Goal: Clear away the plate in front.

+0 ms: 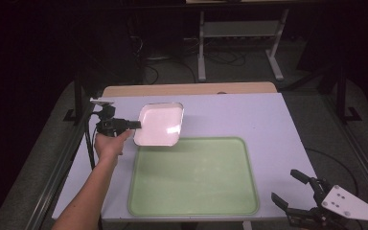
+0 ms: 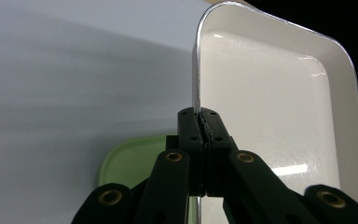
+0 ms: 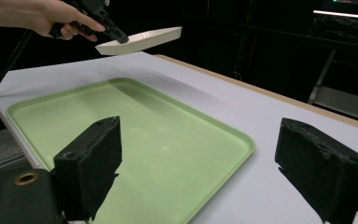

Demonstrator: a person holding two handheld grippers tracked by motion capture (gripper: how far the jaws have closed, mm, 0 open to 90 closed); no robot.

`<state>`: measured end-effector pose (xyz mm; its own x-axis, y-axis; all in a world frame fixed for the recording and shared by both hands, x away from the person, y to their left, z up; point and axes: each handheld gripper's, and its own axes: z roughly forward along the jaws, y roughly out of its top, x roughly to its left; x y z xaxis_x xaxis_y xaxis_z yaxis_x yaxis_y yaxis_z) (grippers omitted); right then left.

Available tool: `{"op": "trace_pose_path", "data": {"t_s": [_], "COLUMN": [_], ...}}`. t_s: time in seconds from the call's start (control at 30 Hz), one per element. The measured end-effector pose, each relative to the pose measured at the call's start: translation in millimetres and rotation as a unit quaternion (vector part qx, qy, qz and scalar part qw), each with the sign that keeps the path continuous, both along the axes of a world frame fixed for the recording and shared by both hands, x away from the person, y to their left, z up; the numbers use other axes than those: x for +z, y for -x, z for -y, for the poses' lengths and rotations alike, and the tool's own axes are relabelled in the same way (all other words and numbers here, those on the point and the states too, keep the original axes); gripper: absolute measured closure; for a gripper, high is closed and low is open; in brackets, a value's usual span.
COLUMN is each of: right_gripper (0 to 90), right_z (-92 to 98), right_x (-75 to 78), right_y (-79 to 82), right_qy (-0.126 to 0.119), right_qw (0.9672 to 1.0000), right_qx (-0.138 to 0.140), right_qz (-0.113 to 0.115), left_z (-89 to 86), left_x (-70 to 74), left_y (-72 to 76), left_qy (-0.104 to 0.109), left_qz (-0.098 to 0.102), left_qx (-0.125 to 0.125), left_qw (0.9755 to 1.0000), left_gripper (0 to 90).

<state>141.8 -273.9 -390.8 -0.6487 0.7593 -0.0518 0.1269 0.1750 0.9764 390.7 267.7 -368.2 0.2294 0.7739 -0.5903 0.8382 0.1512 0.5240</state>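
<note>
High view: nearest, at the counter's near right corner, the right gripper is seen with its jaws wide apart and nothing between them. Beyond it one green tray lies flat, long axis across the counter. Farthest, one white dish is held in the air above the tray's far left corner, its near rim clamped in the closed jaws of the left gripper. The tray lies just below and toward the person, so a lowering there is judged likely.
</note>
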Motion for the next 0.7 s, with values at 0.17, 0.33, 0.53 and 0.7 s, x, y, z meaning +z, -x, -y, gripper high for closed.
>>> {"op": "trace_pose_path", "data": {"t_s": [0.17,0.33,0.53,0.7], "right_gripper": [13.7,13.7,13.7,13.9], "right_z": [-0.6,-1.8,-2.9,-3.0], "right_x": [0.3,-0.3,-0.6,-0.6], "right_y": [-0.3,-0.9,-1.1,-0.9], "right_qy": [0.002,0.004,0.006,0.004], "right_qw": [1.0000,1.0000,1.0000,1.0000], "right_qx": [0.002,0.004,0.006,0.009], "right_qz": [0.001,-0.001,-0.001,0.000], "left_z": [9.8,17.3,31.4,41.7], "left_x": [-14.7,-23.7,-32.2,-40.0], "left_y": [16.7,27.6,49.6,67.9], "left_qy": [-0.001,-0.001,-0.004,-0.021], "left_qz": [-0.001,-0.002,0.012,0.006], "left_qx": [0.000,0.004,0.011,0.017], "left_qw": [1.0000,1.0000,0.9999,0.9996], "left_gripper": [88.6,88.7,88.6,88.6]}}
